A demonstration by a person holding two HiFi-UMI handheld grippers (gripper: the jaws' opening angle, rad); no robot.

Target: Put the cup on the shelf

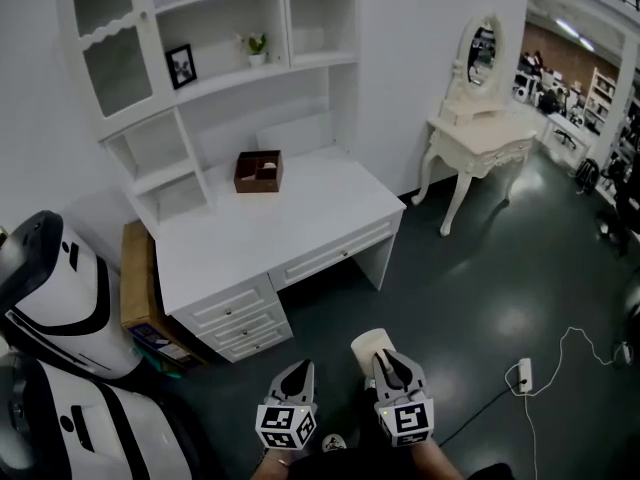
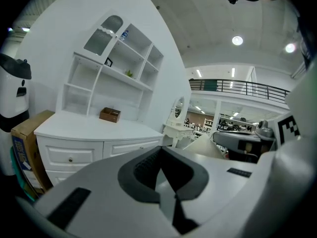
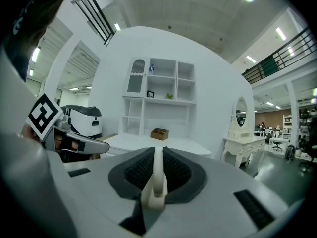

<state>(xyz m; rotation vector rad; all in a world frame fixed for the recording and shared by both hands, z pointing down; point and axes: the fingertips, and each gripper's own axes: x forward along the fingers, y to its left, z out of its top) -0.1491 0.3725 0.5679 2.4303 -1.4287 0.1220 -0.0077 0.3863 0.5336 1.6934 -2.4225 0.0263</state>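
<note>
1. The right tongs [image 3: 157, 172] are clenched on the thin cream wall of the cup [image 1: 371, 344], which stands up between their pads. The cup hangs low in front of the person, over the dark floor [image 1: 480, 298] and well apart from the white tabletop [image 1: 290, 233]
2. The left tongs [image 2: 159, 171] are pressed together with nothing between them, just beside the right pair
3. The step in hand, as I judge it, is bringing the cup to the shelf [image 1: 255, 76] above the tabletop; placing has not yet begun
4. The next move calls for closing in, raising the cup over the tabletop and the brown box [image 1: 259, 171], and choosing a bare stretch of shelf away from the picture frame [image 1: 181, 65] and the small plant [image 1: 257, 48]. Only one wall is gripped, so the cup may tilt as it is set down
</note>
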